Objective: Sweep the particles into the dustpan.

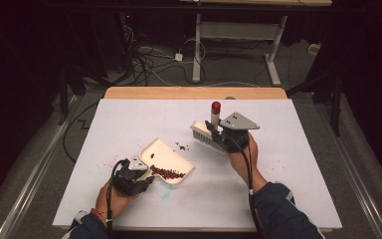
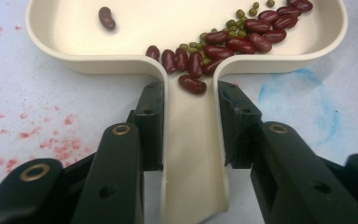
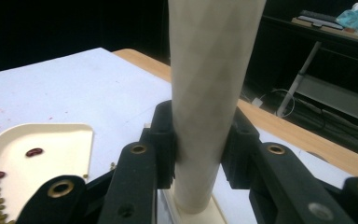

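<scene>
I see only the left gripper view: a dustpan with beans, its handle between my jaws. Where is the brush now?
Observer: The right gripper holds the brush by its handle, beyond the dustpan.
Operator: Are any beans outside the pan?
Observer: Yes, a few spilled beans lie on the table between pan and brush.
Operator: Is the brush handle upright?
Observer: In the right gripper view the handle rises straight up between the jaws.

Cream dustpan (image 2: 177,28) holds dark red and green beans (image 2: 233,39); brush (image 1: 206,134) cream, red-tipped.
</scene>
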Tool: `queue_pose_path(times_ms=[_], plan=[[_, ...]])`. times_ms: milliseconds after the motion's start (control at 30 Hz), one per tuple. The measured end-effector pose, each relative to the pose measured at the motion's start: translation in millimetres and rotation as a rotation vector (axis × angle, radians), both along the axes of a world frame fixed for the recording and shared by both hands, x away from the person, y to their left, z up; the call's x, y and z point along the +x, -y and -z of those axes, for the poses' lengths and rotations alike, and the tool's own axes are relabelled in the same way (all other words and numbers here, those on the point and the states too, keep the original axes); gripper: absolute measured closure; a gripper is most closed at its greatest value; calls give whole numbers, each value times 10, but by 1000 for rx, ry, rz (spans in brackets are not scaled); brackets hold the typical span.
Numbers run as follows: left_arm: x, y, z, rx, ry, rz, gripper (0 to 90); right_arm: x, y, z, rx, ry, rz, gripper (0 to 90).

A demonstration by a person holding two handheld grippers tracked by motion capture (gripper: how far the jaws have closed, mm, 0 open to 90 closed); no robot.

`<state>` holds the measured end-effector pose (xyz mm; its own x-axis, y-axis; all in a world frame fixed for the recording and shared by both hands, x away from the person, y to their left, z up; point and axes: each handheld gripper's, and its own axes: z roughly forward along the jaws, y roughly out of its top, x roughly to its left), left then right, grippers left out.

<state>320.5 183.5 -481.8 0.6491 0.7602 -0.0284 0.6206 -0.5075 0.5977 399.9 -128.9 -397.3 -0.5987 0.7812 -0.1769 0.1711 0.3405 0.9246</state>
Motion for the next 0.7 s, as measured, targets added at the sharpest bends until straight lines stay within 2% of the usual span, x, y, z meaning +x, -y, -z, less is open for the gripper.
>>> queue_pose_path(times_ms=[167, 367, 567, 600, 700], plan=[[2, -6, 7, -1, 1, 1, 635, 84, 75, 22, 13, 6, 15, 704], [5, -3, 18, 6, 0, 3, 635, 171, 103, 40, 1, 9, 13, 704], [0, -4, 24, 2, 0, 0, 635, 316, 138, 31, 29, 2, 27, 704], [-2, -4, 25, 1, 1, -1, 635, 382, 150, 17, 29, 11, 38, 704], [-8, -12, 30, -5, 2, -4, 635, 426, 164, 12, 45, -2, 42, 704]])
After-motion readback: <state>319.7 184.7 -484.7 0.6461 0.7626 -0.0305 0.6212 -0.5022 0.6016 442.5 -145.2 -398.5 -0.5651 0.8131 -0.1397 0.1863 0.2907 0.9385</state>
